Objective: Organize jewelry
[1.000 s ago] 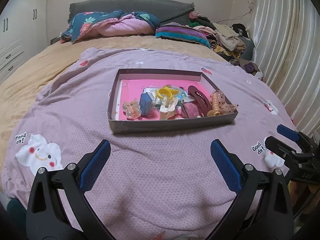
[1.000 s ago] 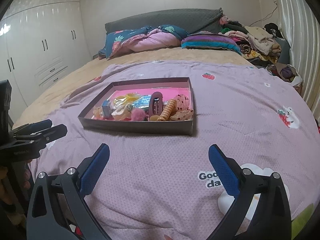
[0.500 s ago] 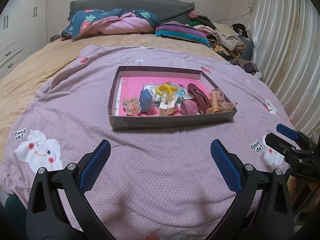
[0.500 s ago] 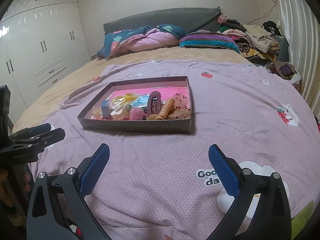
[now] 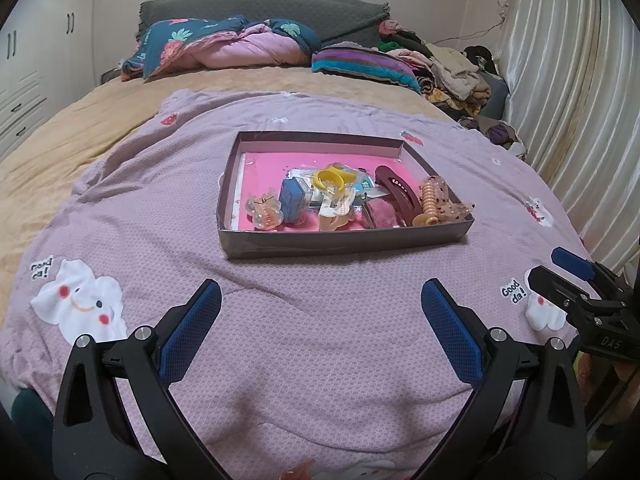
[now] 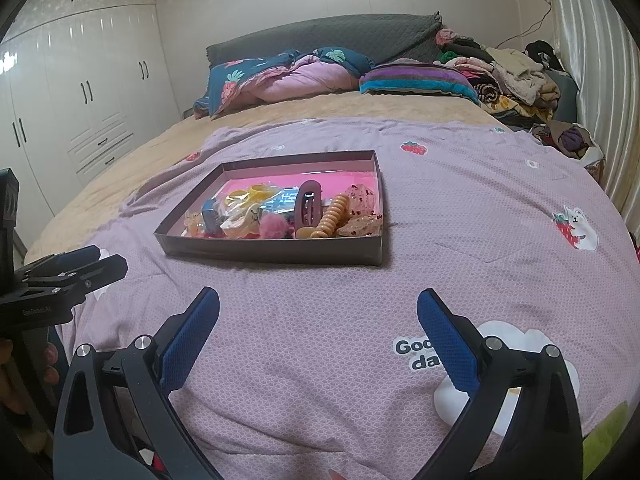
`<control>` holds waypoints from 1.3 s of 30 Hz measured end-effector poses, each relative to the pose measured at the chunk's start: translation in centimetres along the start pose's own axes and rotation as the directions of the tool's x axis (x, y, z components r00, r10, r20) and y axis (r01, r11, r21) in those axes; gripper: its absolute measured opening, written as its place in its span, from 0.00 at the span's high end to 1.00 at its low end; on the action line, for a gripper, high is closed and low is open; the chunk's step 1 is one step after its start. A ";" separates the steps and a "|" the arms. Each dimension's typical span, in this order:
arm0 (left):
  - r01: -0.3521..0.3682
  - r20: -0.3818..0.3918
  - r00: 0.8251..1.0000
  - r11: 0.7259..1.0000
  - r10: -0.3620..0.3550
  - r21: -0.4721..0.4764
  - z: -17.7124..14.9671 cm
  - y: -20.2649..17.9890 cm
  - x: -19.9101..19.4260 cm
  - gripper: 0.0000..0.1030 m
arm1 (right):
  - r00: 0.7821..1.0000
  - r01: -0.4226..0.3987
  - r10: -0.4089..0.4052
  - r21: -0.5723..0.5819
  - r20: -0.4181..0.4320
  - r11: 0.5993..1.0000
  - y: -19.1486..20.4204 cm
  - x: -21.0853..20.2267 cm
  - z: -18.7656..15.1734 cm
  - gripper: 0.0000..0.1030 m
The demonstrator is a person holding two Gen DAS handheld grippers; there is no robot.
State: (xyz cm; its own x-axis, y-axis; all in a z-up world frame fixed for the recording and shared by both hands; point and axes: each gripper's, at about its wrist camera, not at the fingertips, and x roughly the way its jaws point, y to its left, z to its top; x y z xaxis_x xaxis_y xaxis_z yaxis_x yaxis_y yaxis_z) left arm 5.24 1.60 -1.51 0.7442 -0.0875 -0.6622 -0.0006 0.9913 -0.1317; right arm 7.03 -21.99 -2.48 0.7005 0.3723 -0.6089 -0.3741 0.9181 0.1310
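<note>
Left wrist view: our left hand-held gripper (image 5: 320, 308) hangs over the lilac cartoon-print quilt (image 5: 320, 360), blue-padded fingers (image 5: 192, 332) spread wide, nothing between them; shallow mauve cardboard tray with a pink floor (image 5: 340, 245) sits on the quilt ahead, well apart from the fingertips; inside it, crowded toward the near-right side: clear orange claw clip (image 5: 264, 210), blue rectangular clip (image 5: 295, 199), yellow ring-shaped band (image 5: 335, 178), long maroon hair clip (image 5: 400, 196), ribbed beige spiral clip (image 5: 428, 204), pink fluffy pompom (image 5: 382, 215); our right hand-held gripper (image 5: 576, 276) shows at the right edge.

Right wrist view: right hand-held gripper (image 6: 318, 304) also spread apart and empty above the quilt; tray (image 6: 276, 252) ahead and slightly left, not touched; left hand-held gripper (image 6: 76, 266) at the left edge, low beside the tray's near-left corner.
</note>
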 end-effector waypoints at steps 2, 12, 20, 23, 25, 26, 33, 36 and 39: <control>-0.001 -0.001 1.000 1.000 0.001 0.000 0.0 0.0 0.0 0.09 | 1.000 0.000 0.000 -0.001 0.000 1.000 0.0 0.0 0.0 0.04; -0.009 -0.009 1.000 1.000 0.009 0.002 -0.1 0.1 -0.1 0.09 | 1.000 -0.001 0.001 0.000 0.000 1.000 0.0 0.0 0.0 0.04; -0.011 -0.011 1.000 1.000 0.011 0.004 -0.1 0.1 -0.1 0.09 | 1.000 0.001 -0.001 -0.002 -0.002 1.000 0.0 0.1 0.0 0.04; -0.011 -0.011 1.000 1.000 0.011 0.004 -0.1 0.1 0.0 0.09 | 1.000 -0.001 0.001 -0.001 0.000 1.000 0.0 0.1 0.0 0.04; -0.012 -0.012 1.000 1.000 0.012 0.004 -0.1 0.1 -0.1 0.09 | 1.000 -0.001 0.001 -0.002 -0.002 1.000 0.0 0.1 0.0 0.04; -0.013 -0.011 1.000 1.000 0.013 0.005 -0.1 0.1 -0.1 0.09 | 1.000 -0.001 0.001 -0.001 -0.001 1.000 0.0 0.1 0.0 0.04; -0.012 -0.011 1.000 1.000 0.012 0.004 -0.1 0.0 -0.1 0.09 | 1.000 -0.001 0.001 -0.003 -0.001 1.000 0.1 0.0 0.1 0.04; -0.010 -0.011 1.000 1.000 0.011 0.003 -0.1 0.0 -0.1 0.09 | 1.000 -0.001 0.001 -0.004 -0.002 1.000 0.1 0.0 0.1 0.04; -0.013 -0.012 1.000 1.000 0.013 0.005 -0.1 0.0 -0.1 0.09 | 1.000 0.000 0.000 -0.003 -0.003 1.000 0.1 0.1 0.1 0.04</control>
State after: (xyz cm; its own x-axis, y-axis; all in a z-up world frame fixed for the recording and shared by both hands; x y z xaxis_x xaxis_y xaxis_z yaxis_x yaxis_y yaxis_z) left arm 5.14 1.60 -1.50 0.7364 -0.0753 -0.6724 -0.0070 0.9929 -0.1189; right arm 7.08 -21.85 -2.43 0.6988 0.3719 -0.6110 -0.3761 0.9176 0.1285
